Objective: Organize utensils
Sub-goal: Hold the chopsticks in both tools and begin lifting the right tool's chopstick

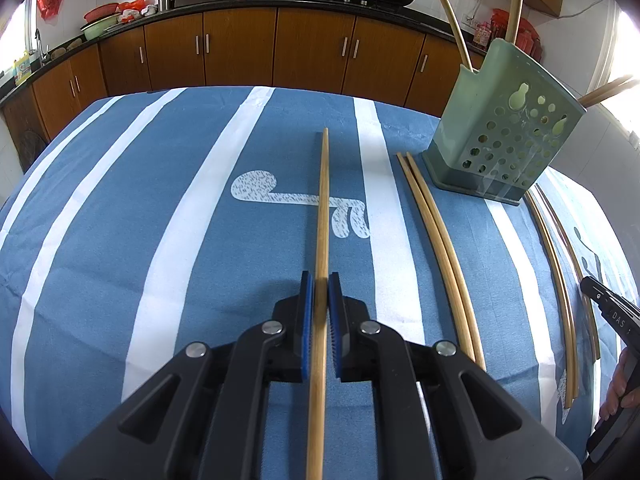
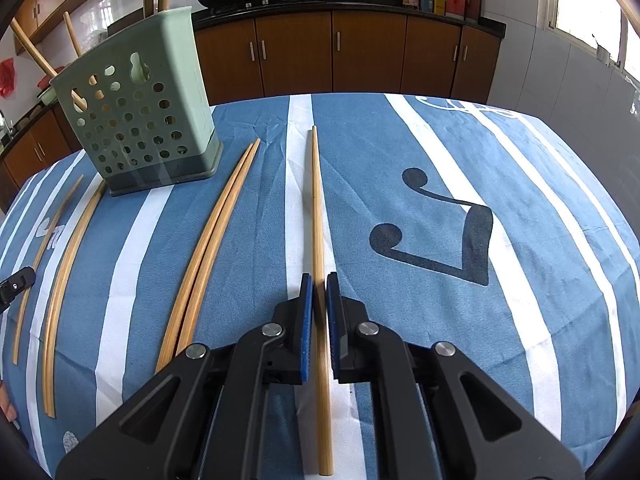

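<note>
My left gripper point(image 1: 320, 280) is shut on a long wooden chopstick point(image 1: 323, 200) that points forward over the blue striped cloth. My right gripper point(image 2: 319, 280) is shut on another wooden chopstick point(image 2: 317, 200), also pointing forward. A green perforated utensil holder point(image 1: 500, 132) stands at the right of the left wrist view and at the upper left of the right wrist view point(image 2: 140, 120), with several chopsticks standing in it. A loose pair of chopsticks point(image 1: 436, 240) lies beside the holder; the same or a similar pair shows in the right wrist view point(image 2: 212, 236).
More loose chopsticks point(image 1: 560, 280) lie on the cloth beyond the holder; they also show in the right wrist view point(image 2: 64, 264). The other gripper's tip point(image 1: 608, 308) shows at the right edge. Brown kitchen cabinets point(image 1: 240, 44) and a counter with woks run behind the table.
</note>
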`<state>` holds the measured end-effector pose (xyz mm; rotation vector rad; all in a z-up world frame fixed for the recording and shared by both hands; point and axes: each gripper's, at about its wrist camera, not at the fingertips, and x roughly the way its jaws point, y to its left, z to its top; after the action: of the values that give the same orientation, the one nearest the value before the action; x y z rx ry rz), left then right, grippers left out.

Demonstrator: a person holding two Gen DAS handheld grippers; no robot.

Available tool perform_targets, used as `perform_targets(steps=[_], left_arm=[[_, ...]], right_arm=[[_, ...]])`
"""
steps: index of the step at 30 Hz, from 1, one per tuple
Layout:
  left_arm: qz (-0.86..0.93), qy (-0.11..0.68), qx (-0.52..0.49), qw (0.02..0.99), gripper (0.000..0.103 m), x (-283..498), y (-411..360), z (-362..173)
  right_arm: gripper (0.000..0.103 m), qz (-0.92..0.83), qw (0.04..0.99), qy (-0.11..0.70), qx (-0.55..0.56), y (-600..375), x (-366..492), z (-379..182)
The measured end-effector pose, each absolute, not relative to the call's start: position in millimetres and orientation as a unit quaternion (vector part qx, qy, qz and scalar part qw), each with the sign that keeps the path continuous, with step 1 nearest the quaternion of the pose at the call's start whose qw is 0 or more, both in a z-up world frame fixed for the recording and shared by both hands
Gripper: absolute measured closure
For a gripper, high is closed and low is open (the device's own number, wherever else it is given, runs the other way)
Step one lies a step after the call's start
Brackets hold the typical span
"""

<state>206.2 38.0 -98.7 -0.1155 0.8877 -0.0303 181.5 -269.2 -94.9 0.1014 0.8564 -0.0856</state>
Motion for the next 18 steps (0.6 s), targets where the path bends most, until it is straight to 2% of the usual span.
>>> perform_targets(steps=[18], left_arm=[[-0.017,0.431,-0.034,0.901,0.092,190,33,-98]], right_arm=[[0.095,-0.034,0.907,0.415,0.062,-273,178,-95]])
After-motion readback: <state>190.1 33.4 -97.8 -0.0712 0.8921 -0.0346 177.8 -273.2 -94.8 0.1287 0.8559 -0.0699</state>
